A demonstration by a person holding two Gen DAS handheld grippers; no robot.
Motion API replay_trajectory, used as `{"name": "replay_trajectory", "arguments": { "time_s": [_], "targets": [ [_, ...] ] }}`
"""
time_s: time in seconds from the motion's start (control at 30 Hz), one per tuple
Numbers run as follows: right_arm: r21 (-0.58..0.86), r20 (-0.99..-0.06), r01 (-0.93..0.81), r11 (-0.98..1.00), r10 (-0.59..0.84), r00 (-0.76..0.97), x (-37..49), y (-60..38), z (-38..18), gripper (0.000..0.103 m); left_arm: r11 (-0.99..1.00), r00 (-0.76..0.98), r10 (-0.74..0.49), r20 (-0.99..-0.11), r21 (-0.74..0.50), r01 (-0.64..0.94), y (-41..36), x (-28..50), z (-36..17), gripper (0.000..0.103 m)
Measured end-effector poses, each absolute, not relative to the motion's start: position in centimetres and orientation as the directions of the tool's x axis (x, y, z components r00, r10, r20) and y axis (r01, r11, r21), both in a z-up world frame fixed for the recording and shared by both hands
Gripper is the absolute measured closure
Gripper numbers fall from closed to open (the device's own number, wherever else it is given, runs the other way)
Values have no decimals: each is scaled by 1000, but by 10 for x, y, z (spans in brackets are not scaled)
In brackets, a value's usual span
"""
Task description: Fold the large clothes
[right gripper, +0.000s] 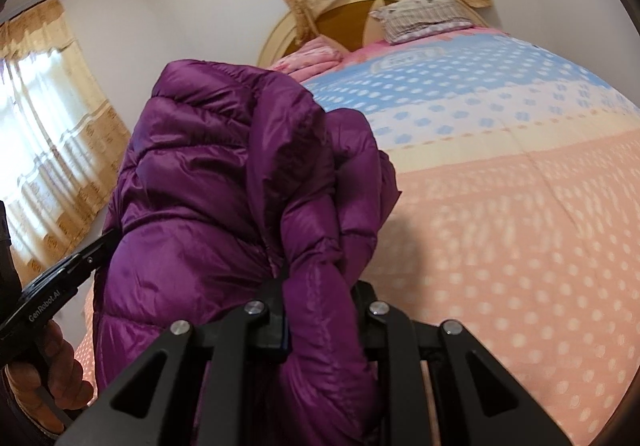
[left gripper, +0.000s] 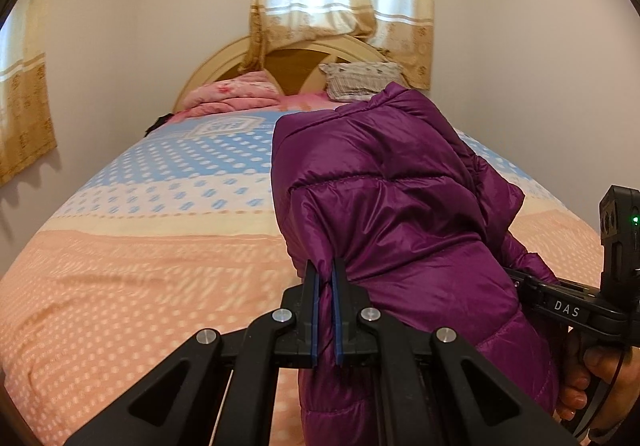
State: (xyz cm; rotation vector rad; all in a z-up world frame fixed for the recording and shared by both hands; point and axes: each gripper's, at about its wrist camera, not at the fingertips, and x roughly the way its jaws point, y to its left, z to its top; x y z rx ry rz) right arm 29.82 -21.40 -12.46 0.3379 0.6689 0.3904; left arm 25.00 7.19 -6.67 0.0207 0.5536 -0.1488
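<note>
The left gripper (left gripper: 326, 278) and right gripper (right gripper: 320, 286) are each pinching, fingers narrowed, a fold of the puffy purple jacket (left gripper: 400, 206), bunched above the bed (left gripper: 160, 246).

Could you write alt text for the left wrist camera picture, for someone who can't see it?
The left gripper pinches a fold of a purple puffer jacket between its blue-padded fingers, holding it up over a bed with a peach and blue dotted cover. The right gripper shows at the right edge, partly behind the jacket.
</note>
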Motion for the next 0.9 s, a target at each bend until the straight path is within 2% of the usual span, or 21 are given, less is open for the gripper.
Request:
{"name": "replay_trajectory", "arguments": {
  "time_s": [0.4, 0.9],
  "targets": [
    [383, -564, -337, 860, 506, 652, 317, -155, -130, 82, 998, 833, -59, -550, -53, 36, 138, 249, -83, 99],
    [372, -619, -358, 856, 516, 591, 336, -130, -152, 82, 998, 797, -12, -604, -55, -26, 160, 256, -120, 99]
  ]
}}
